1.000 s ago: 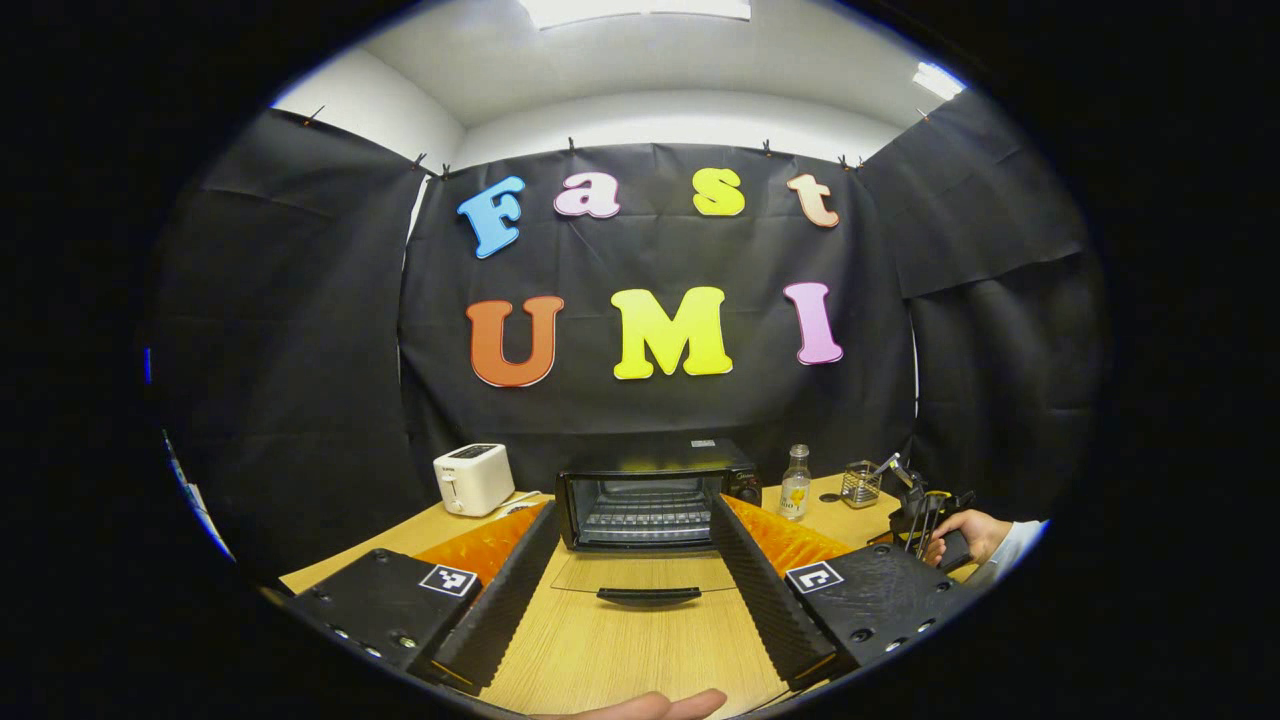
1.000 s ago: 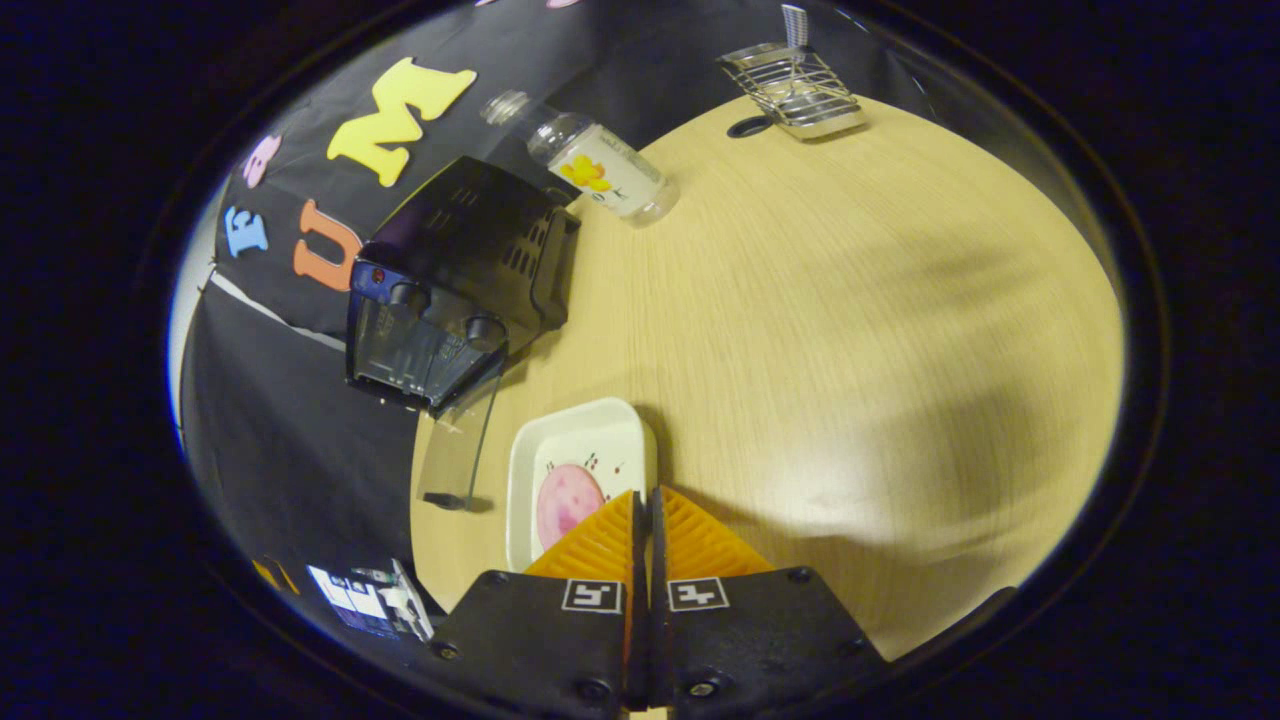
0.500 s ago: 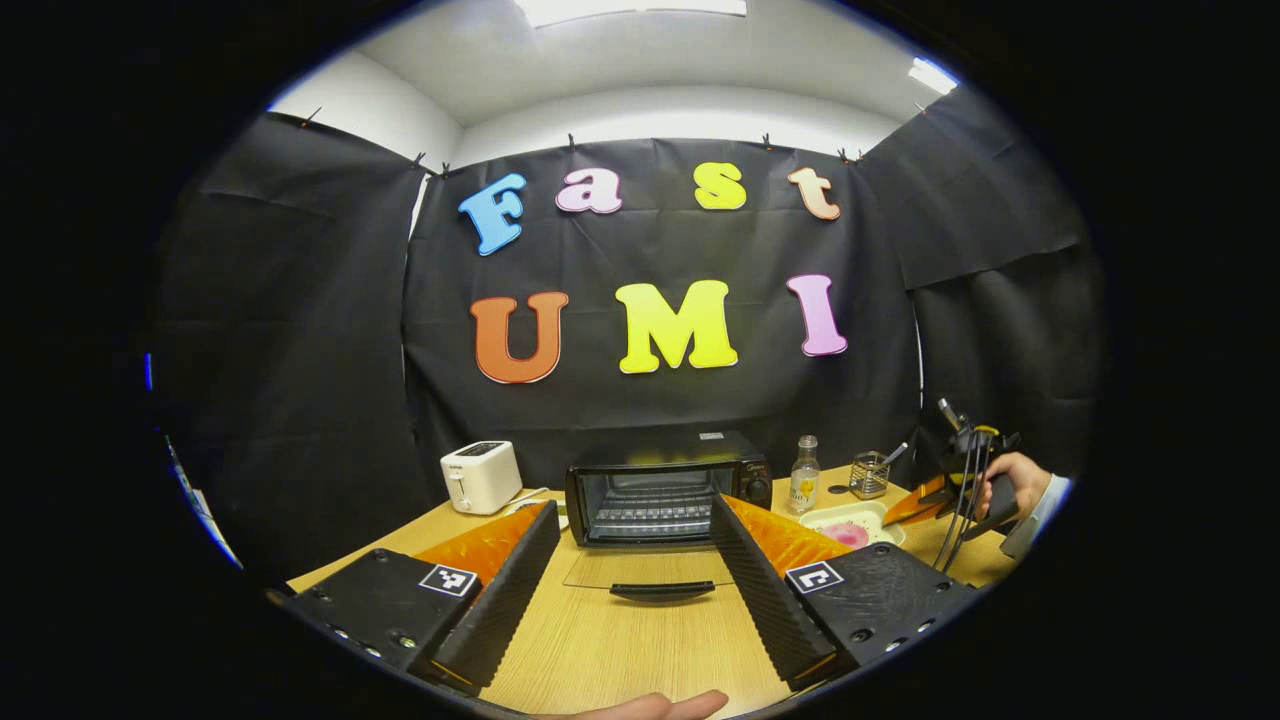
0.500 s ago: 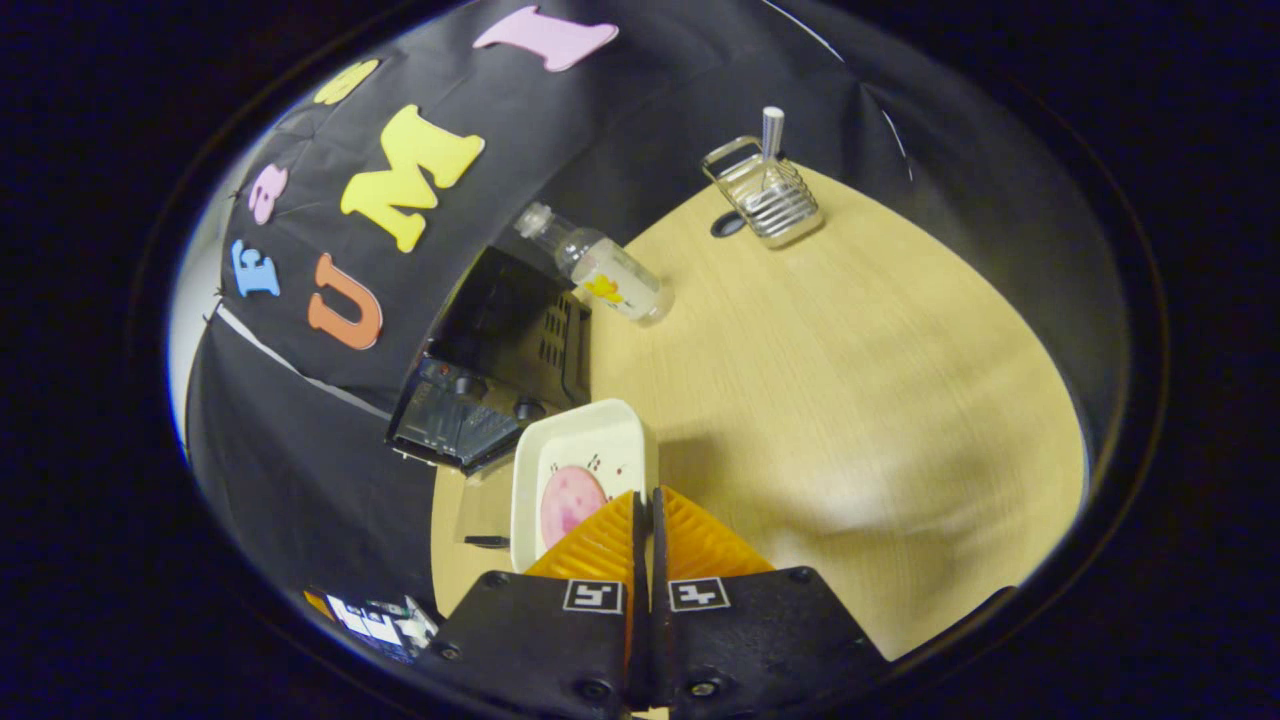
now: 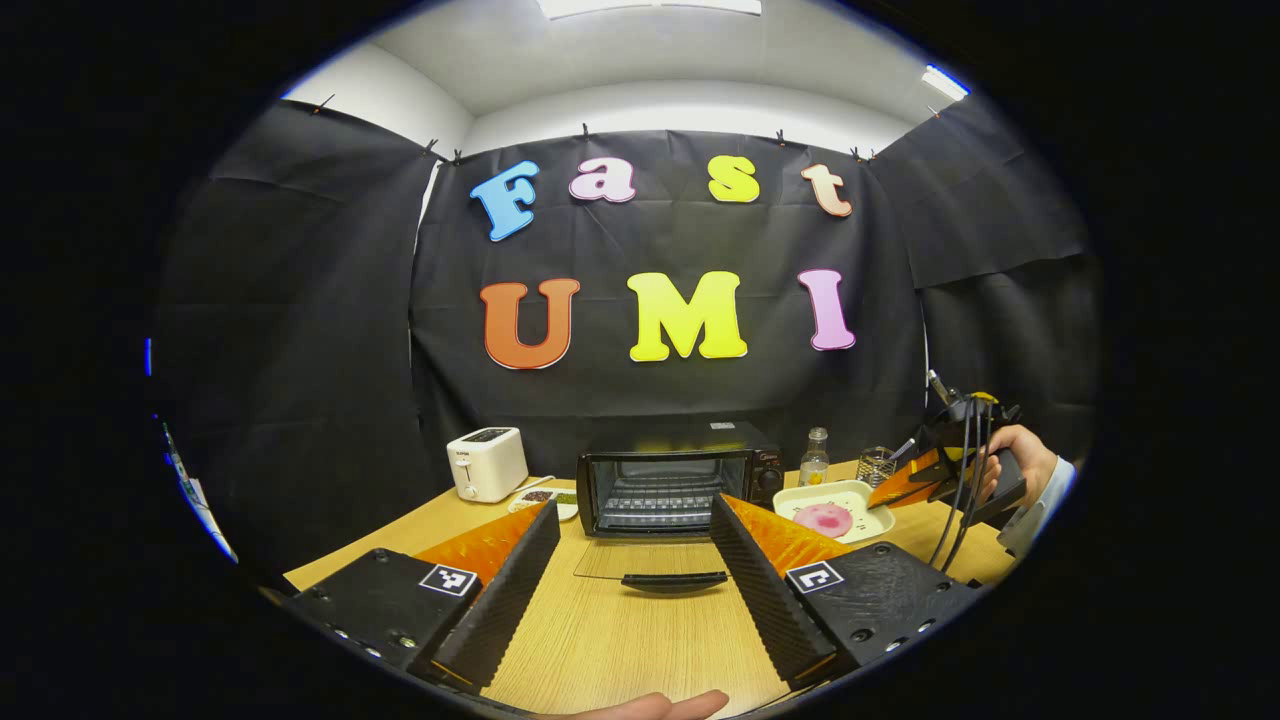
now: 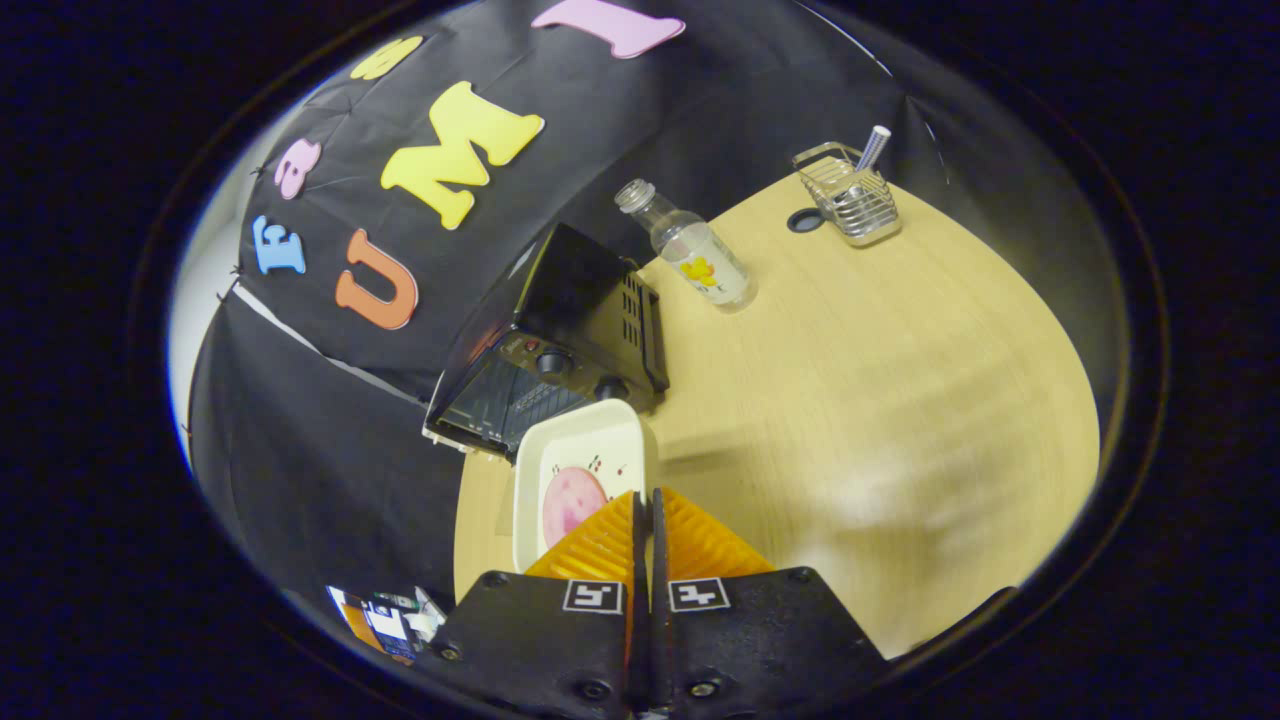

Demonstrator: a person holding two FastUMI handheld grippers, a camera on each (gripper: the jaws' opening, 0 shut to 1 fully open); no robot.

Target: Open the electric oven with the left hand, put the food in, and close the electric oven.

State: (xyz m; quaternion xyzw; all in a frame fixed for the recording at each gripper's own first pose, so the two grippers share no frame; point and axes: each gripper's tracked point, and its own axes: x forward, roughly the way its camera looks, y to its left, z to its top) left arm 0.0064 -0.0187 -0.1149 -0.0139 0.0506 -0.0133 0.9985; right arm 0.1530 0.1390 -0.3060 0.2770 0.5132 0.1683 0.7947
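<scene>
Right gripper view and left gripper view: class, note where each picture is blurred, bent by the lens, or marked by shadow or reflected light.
Right gripper view: the table is smeared with soft shadows at lower right, and its edge curves; the bottle leans. Left gripper view: sharp, walls bow outward, ceiling light glints on the oven top, and the plate is clear.

A recording booth, probably — black cloth walls around a wooden table with toaster and oven.
</scene>
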